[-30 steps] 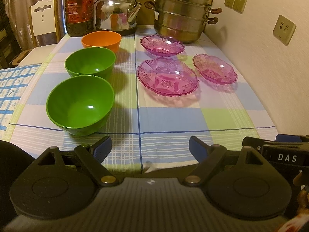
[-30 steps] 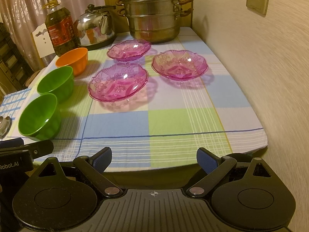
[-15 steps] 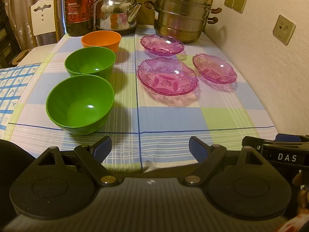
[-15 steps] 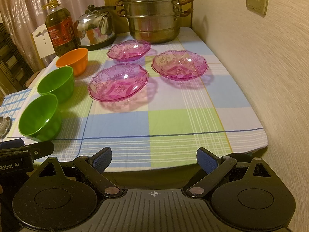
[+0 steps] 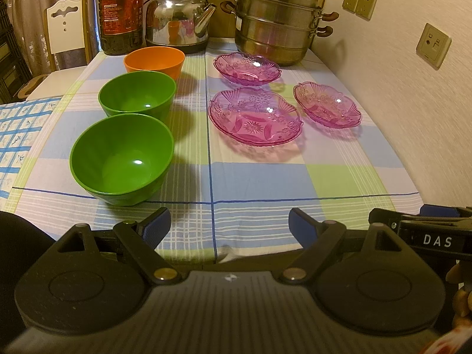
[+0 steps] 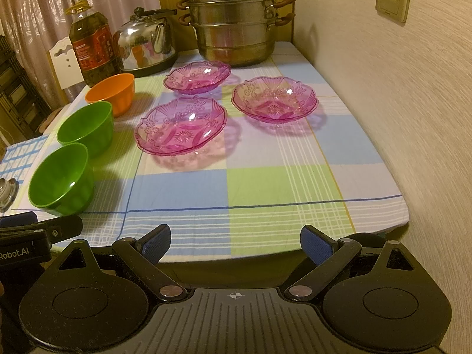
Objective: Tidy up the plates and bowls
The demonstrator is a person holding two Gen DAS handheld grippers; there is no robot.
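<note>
Down the left edge of the table (image 5: 259,183) runs a row of three bowls: the near green bowl (image 5: 122,159) closest to the front edge, the second green bowl (image 5: 137,96) just behind it, and the orange bowl (image 5: 154,61) behind that. To the right, toward the wall-side edge, sit three pink glass plates: the large plate (image 5: 255,116) near the middle, the far plate (image 5: 247,68) behind it, and the right plate (image 5: 327,104) nearest the wall, each apart from the others. Along the back edge stand an oil bottle (image 5: 120,14), a kettle (image 5: 180,17) and a stacked steamer pot (image 5: 277,19).

Only the right wrist view catches a small shiny metal object (image 6: 6,190) at the far left, beside the near green bowl; what it is cannot be told. The left wrist view alone shows a white chair back (image 5: 66,25) clearly beyond the left edge.

The left gripper (image 5: 228,227) hangs just off the front edge, level and pointing down the table, its blue-padded fingers spread wide with nothing between them. The right gripper (image 6: 236,246) sits beside it, posed the same way, jaws wide apart and empty.
</note>
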